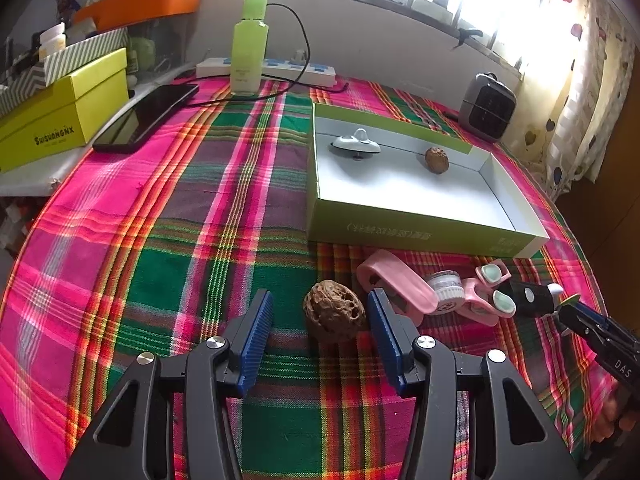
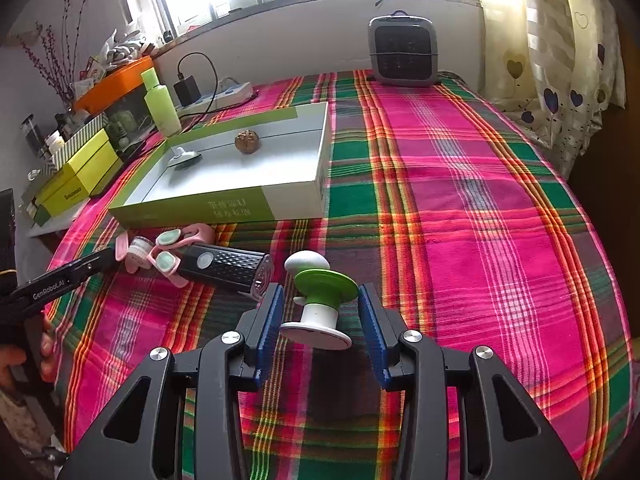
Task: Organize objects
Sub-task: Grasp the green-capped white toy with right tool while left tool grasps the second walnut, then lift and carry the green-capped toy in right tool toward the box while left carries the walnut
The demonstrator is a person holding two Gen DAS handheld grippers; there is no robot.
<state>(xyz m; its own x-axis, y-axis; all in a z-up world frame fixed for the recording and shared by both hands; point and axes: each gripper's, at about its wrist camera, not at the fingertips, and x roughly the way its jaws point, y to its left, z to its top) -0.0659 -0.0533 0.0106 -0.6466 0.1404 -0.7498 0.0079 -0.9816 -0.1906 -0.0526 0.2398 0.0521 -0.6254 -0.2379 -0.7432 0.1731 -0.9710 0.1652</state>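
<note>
Two items lie inside the shallow green-and-white cardboard box point(image 1: 420, 236); several remain before it. Left hand-held gripper point(image 1: 320, 314) straddles a wrinkled brown walnut point(image 1: 334, 312) unclamped; right hand-held gripper point(image 2: 320, 308) brackets a green-and-white mushroom-shaped toy point(image 2: 320, 300), grip uncertain.

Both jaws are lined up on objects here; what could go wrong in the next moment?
The walnut sits off-centre between the left gripper jaws, nearer the right one, so it may roll when they close. The right gripper straddles the green-and-white toy, whose round, tilted discs might slip or tip.

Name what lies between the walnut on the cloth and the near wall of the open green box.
In the left wrist view, only bare plaid tablecloth lies between the walnut and the green box; the pink clip sits just right of that stretch.
</note>
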